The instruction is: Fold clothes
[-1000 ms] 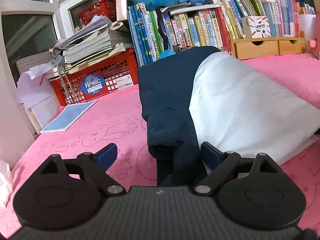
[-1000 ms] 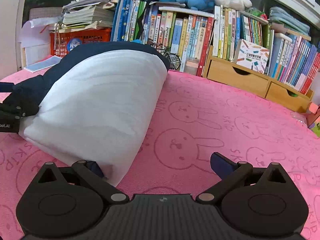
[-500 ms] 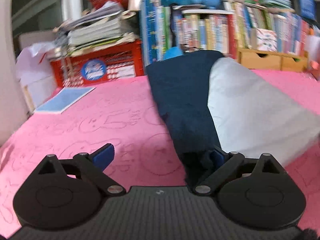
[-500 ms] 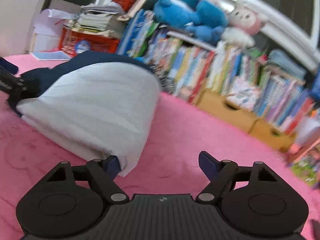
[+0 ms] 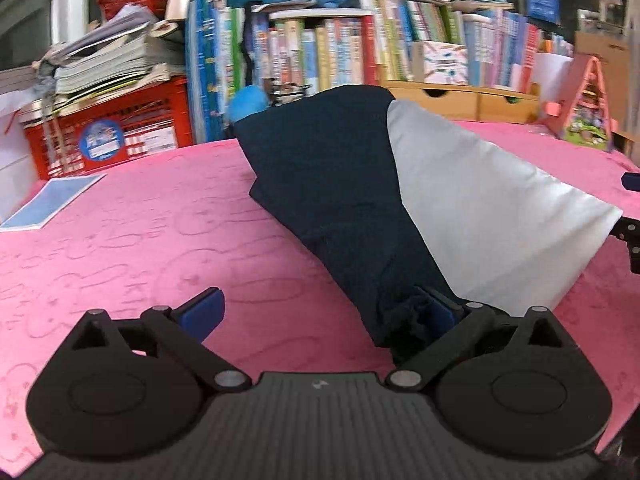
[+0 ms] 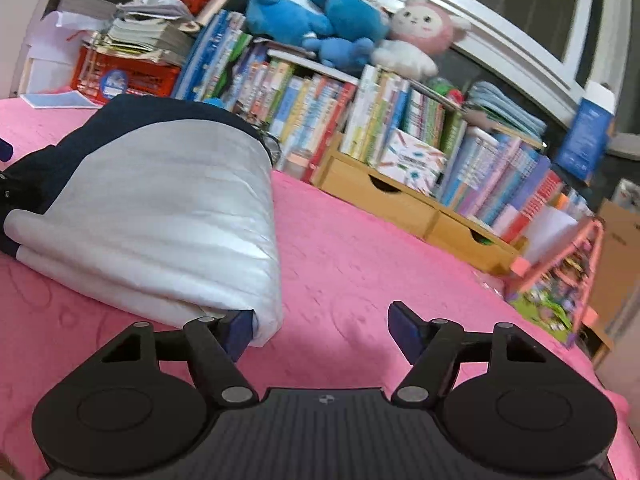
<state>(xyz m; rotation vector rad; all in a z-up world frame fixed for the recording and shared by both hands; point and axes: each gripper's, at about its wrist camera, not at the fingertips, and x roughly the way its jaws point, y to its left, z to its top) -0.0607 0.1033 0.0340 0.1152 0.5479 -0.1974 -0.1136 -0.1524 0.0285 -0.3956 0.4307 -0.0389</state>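
Lay folded on the pink tabletop (image 5: pixel 120 232), the garment (image 5: pixel 344 200): navy cloth toward the red crate (image 5: pixel 116 128), pale grey-white cloth (image 6: pixel 168 216) toward the wooden drawers (image 6: pixel 404 208), far end just short of the row of books (image 5: pixel 320 52).

Sat at the garment's near navy corner, the left gripper (image 5: pixel 320 316). Jaws spread wide, grasping nothing; right fingertip (image 5: pixel 440 312) pressed into or tucked under the navy fold (which of the two, impossible to tell), left one clear over bare pink.

Sat at the garment's near white corner, the right gripper (image 6: pixel 320 326). Jaws likewise released and wide; left fingertip (image 6: pixel 238 328) touching the white hem, right one well clear of the cloth on the drawers' side.

Looked, as a judgement, close to done with this fold: both near corners set down, both grips let go.

Risks from here:
- Snagging. Navy cloth bunched around the left gripper's inner fingertip; pulling straight back could drag that corner and open the fold.
- Springing. White layer looked puffed and rounded (not pressed flat), so liable to slump or unroll once left alone.
- Lopsided hold. Closing either pair of jaws from this stance would catch only one edge layer, skewing the stack toward the crate or the drawers.
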